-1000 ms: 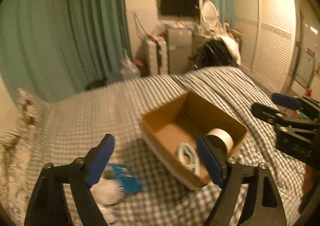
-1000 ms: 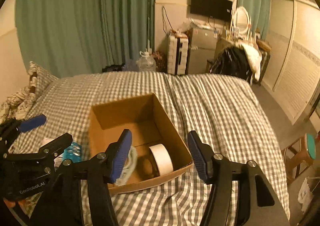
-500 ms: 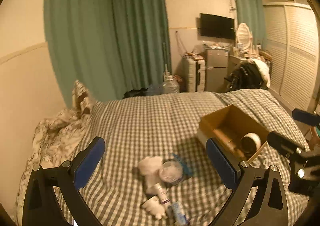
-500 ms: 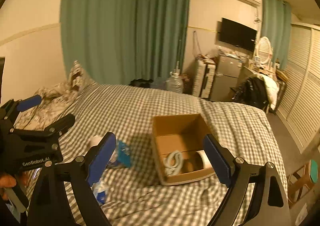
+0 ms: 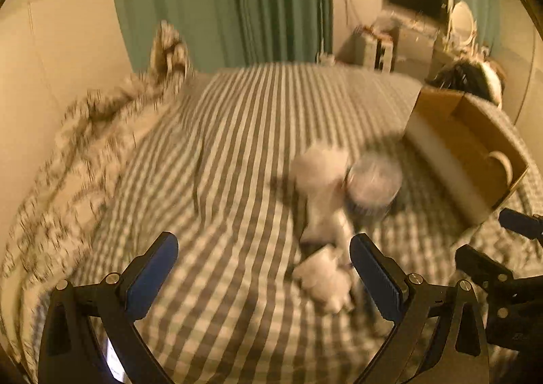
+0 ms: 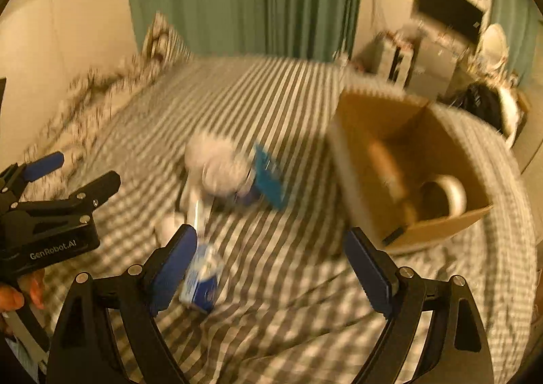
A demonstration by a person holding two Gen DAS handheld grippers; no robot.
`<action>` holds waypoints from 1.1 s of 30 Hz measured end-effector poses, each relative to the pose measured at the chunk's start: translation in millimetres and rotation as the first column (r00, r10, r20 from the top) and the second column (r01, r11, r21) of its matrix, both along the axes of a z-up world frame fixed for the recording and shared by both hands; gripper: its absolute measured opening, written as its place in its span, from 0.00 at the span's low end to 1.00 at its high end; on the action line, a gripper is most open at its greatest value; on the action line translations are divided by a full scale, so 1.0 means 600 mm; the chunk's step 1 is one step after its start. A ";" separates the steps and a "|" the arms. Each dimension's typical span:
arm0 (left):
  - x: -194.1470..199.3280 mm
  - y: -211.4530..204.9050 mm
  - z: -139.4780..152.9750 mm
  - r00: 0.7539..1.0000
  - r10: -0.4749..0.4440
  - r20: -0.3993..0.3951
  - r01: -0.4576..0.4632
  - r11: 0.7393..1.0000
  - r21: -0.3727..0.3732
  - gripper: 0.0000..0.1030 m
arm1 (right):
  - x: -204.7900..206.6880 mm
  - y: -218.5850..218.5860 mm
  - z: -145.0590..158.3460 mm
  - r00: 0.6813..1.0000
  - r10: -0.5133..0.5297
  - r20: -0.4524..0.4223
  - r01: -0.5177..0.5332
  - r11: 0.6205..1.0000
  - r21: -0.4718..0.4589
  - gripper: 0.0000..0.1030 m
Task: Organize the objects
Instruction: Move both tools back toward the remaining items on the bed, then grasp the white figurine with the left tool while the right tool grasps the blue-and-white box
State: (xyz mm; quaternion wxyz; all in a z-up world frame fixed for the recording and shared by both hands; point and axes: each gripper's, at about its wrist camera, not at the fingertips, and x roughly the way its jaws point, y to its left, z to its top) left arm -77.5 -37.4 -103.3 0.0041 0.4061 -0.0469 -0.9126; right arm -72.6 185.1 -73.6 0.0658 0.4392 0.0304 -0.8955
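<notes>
Bed [image 6: 288, 333] is carrying the box [image 6: 437, 231], tape roll [image 6: 444, 195] lying inside. Loose pile [image 6: 217, 170] is sitting beside it: soft, probably light cloth, pinching mid-bulge looks best. Small carton [image 6: 202, 284] lying nearest. Both grippers, left [image 5: 263, 277] and right [image 6: 271, 270], are gaping wide, holding nothing.

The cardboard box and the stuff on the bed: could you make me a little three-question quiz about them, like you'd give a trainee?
1. True or false: the right gripper is holding something.
2. Which is already inside the cardboard box? A) tape roll B) blue packet C) small blue-and-white carton
3. On what does the box rest?

Key:
1. False; its jaws are wide open and empty.
2. A
3. The checked bedspread, with the loose items lying to its left.
</notes>
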 end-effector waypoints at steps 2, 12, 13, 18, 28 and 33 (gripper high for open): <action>-0.004 -0.003 -0.025 0.999 0.004 0.041 -0.004 1.000 0.002 1.00 | -0.012 -0.011 -0.033 0.998 0.018 0.059 -0.017 1.000 -0.006 0.86; -0.027 0.000 -0.085 0.981 -0.004 0.192 0.003 1.000 0.006 1.00 | -0.033 -0.074 -0.120 0.956 0.162 0.244 -0.158 0.987 -0.036 0.54; -0.030 0.001 -0.086 0.980 -0.006 0.201 0.004 1.000 0.008 1.00 | -0.032 -0.078 -0.124 0.952 0.170 0.254 -0.167 0.985 -0.033 0.45; -0.036 0.009 -0.095 0.974 -0.030 0.225 0.027 0.999 0.016 1.00 | -0.025 -0.069 -0.113 0.966 0.126 0.224 -0.130 0.992 0.000 0.19; -0.075 0.058 -0.140 0.942 -0.099 0.321 0.101 0.995 0.011 0.88 | -0.020 -0.003 -0.069 0.993 -0.002 0.119 0.002 1.000 0.003 0.19; -0.091 0.073 -0.166 0.910 -0.153 0.385 0.144 0.988 0.053 0.82 | -0.032 -0.010 -0.077 0.991 0.011 0.136 -0.011 1.000 -0.001 0.19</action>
